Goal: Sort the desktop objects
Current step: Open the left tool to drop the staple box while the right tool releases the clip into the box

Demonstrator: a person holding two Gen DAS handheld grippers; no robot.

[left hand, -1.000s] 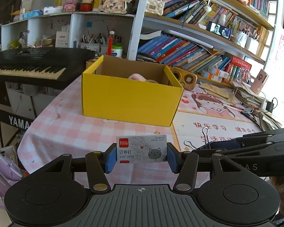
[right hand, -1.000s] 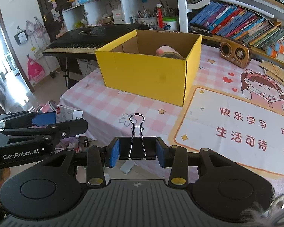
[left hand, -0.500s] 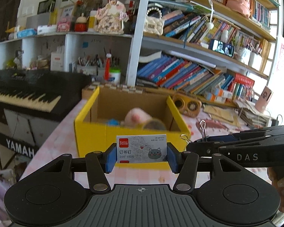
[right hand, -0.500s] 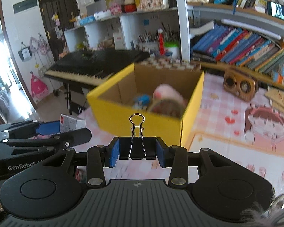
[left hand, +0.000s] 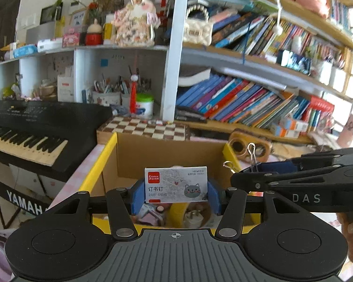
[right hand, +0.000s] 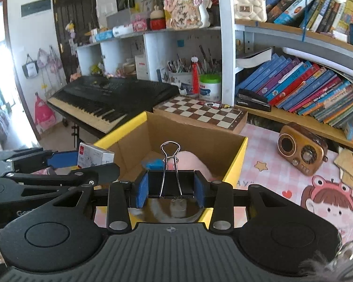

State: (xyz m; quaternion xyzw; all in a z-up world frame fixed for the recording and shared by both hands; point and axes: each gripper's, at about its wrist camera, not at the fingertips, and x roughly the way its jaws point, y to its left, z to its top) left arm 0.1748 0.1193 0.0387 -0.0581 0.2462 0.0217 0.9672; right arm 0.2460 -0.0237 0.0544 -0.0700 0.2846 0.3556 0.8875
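A black electronic keyboard [right hand: 110,98] and crowded white-and-wood bookshelves [left hand: 258,75] frame a tabletop covered in pink-checked cloth [right hand: 268,162], where an open yellow cardboard box with a brown interior [right hand: 237,162] stands in front of a brown-and-cream chessboard [right hand: 202,111], with a small wooden retro radio [right hand: 302,151] just beside the box on its right. Both handheld grippers hang over the box's open top, side by side. The left gripper [left hand: 176,191] has its blue-padded fingers [left hand: 136,195] closed on the short ends of a small white staple box printed with a red logo and a grey cat face [left hand: 176,184], held level above the box's near edge. The right gripper [right hand: 168,190] has its blue-padded fingers [right hand: 142,191] clamped on the sides of a black binder clip with silver wire handles [right hand: 169,183], the handles standing upright. Beneath them, inside the box, lie a pink soft object [right hand: 192,162], a small blue item [right hand: 154,162] and a roll with a shiny face [right hand: 167,211]; other contents are too blurred to name.
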